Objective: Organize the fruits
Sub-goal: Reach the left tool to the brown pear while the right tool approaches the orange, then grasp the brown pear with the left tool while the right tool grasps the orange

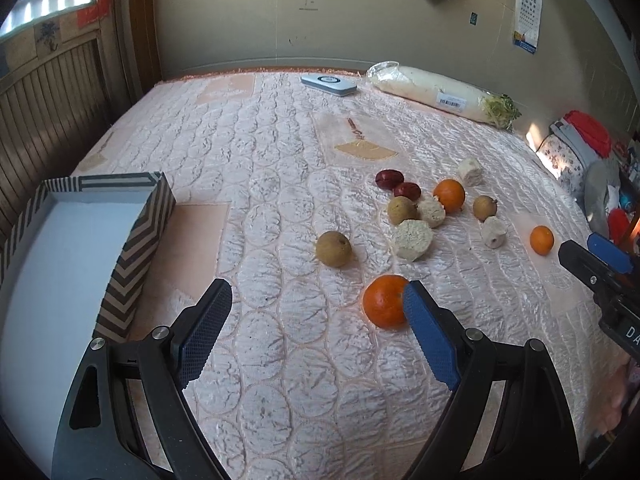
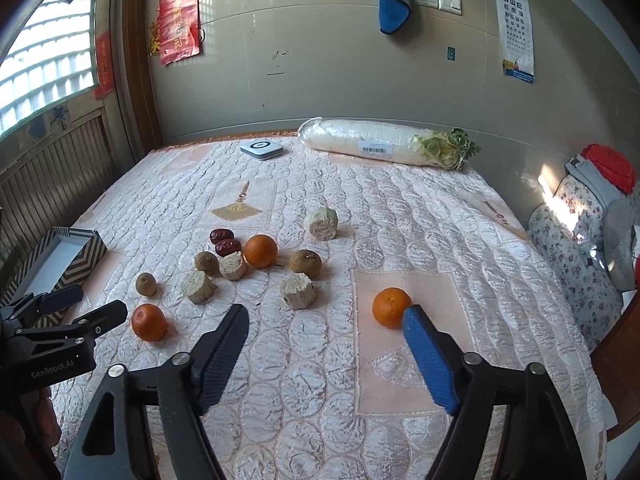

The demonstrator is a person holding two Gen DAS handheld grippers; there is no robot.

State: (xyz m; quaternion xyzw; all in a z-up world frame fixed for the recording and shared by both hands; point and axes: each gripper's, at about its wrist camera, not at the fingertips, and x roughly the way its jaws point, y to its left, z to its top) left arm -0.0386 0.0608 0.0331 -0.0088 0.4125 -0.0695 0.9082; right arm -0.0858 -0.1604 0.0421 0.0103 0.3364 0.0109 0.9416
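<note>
On the pink quilted bed lie three oranges, three brown round fruits, two red dates (image 1: 397, 185) and several pale cut chunks (image 1: 413, 239). My left gripper (image 1: 318, 292) is open, and the nearest orange (image 1: 382, 300) sits just outside its right fingertip, not between the pads. A brown fruit (image 1: 333, 249) lies just beyond. The striped box (image 1: 148, 232), white and empty inside, stands to the left. My right gripper (image 2: 327, 314) is open too, with another orange (image 2: 390, 305) by its right fingertip. The third orange (image 2: 260, 251) sits in the cluster.
A wrapped white radish (image 2: 376, 144) and a flat white device (image 2: 262, 148) lie by the far wall. A floral pillow with clothes (image 2: 576, 256) crowds the right side. Wooden panelling (image 1: 48, 112) runs along the left. The left gripper (image 2: 86, 306) shows at the right wrist view's left edge.
</note>
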